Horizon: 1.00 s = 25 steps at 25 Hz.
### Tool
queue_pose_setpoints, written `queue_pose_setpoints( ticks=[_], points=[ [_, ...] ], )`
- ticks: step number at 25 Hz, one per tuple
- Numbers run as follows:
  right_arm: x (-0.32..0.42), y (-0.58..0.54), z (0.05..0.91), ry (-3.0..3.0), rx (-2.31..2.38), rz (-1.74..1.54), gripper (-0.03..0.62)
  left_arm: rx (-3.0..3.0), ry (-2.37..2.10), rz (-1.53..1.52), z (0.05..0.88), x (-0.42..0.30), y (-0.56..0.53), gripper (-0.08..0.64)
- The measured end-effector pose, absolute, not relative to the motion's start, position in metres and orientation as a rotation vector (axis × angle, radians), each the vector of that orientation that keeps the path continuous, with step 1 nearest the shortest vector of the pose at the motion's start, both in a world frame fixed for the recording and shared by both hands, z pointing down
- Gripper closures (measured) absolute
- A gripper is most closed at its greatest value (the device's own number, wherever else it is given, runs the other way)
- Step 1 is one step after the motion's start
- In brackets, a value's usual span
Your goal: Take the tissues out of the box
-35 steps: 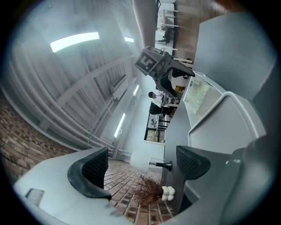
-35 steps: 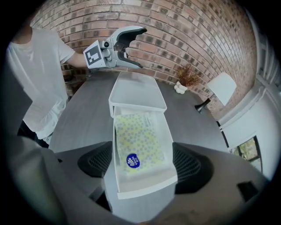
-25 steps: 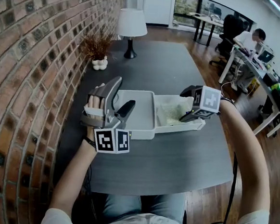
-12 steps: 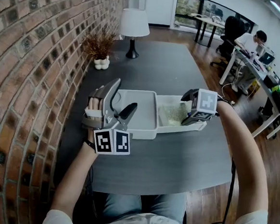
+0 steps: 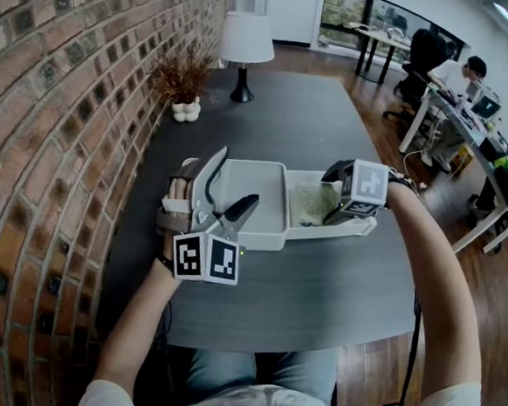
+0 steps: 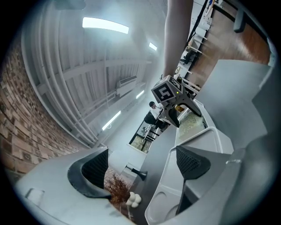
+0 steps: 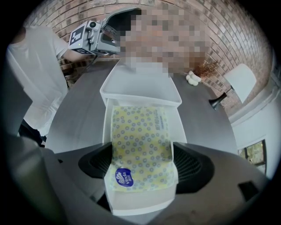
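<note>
The tissue pack [image 7: 139,136] lay flat in the right half of the open white box [image 5: 264,240] on the dark table [image 5: 317,290], not yet lifted. The right gripper [image 7: 140,166] hung over it with its jaws closing, one pad on each side of the pack, though no firm pinch showed. The left gripper [image 6: 145,165], jaws spread and empty, stood by the box's left half. By my judgement, the grasp and the lift out were both left to do.

Pretty clearly an open-plan office: brick wall [image 5: 61,95], white desks [image 5: 443,112], black office chair [image 5: 421,46], a person [image 5: 464,72] working at one desk.
</note>
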State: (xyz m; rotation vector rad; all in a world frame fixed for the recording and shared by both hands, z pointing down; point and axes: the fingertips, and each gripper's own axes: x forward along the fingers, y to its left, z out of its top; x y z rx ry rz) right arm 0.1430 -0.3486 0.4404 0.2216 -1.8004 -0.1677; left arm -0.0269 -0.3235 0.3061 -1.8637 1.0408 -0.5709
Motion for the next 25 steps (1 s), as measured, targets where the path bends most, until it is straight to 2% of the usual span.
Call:
queue_pose_setpoints(
  ticks=[2, 18, 25],
  points=[
    [0.139, -0.347, 0.441, -1.798, 0.214, -0.167, 0.172, -1.866, 1.041, -0.572, 0.307, -0.028, -0.323, 0.091],
    [0.123, -0.34, 0.429, -1.853, 0.247, -0.159, 0.169, -1.912, 1.07, -0.536, 0.311, -0.027, -0.316, 0.091],
    [0.145, -0.358, 0.457, -1.881, 0.312, -0.121, 0.169, -1.964, 1.085, -0.532, 0.317, -0.029, -0.313, 0.091]
  ],
)
